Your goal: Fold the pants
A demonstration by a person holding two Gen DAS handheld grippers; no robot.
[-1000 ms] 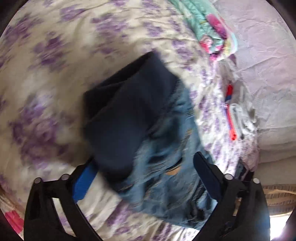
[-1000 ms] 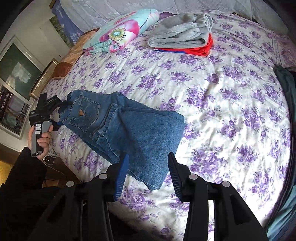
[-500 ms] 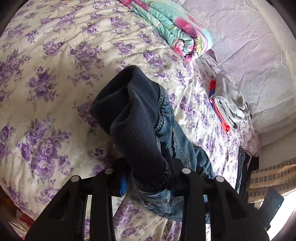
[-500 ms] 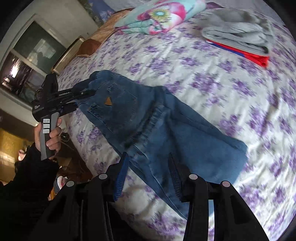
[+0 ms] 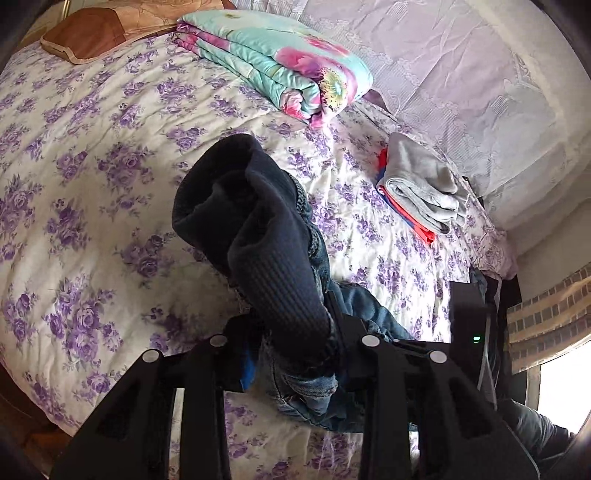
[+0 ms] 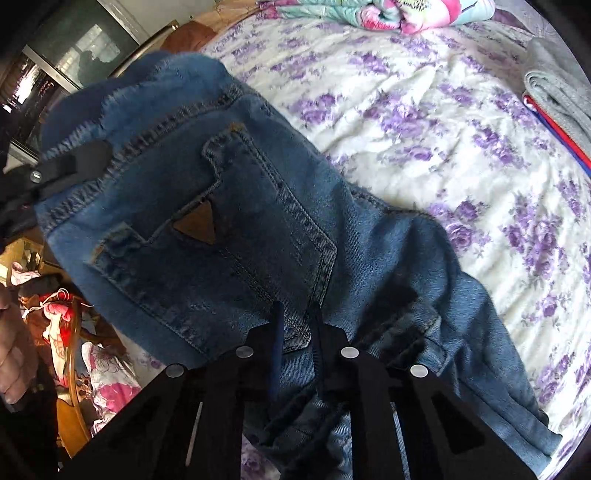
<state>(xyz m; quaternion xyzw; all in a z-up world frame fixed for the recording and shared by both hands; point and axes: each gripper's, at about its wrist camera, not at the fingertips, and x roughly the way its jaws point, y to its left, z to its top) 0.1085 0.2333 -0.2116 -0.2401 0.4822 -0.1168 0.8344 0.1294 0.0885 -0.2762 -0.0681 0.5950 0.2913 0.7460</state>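
The blue jeans point(image 6: 229, 229) are lifted at the waist end over the flowered bed, back pocket with a brown triangle patch facing the right wrist camera; the legs trail down onto the bed. My left gripper point(image 5: 295, 332) is shut on the dark ribbed waistband point(image 5: 266, 236), which bulges up between its fingers. It also shows in the right wrist view point(image 6: 74, 166), clamped on the upper left waist edge. My right gripper point(image 6: 297, 325) is shut on the jeans' edge below the pocket.
The bed point(image 5: 92, 184) has a purple-flowered cover. A folded flowered quilt point(image 5: 280, 62) and a brown pillow point(image 5: 92, 29) lie at the head. A folded grey and red clothes stack point(image 5: 421, 188) lies by the wall. The bed's edge and floor clutter point(image 6: 74, 350) are at left.
My right gripper has moved in from above the bed and closed on the jeans' edge. My left gripper closed on the waistband and lifted it.
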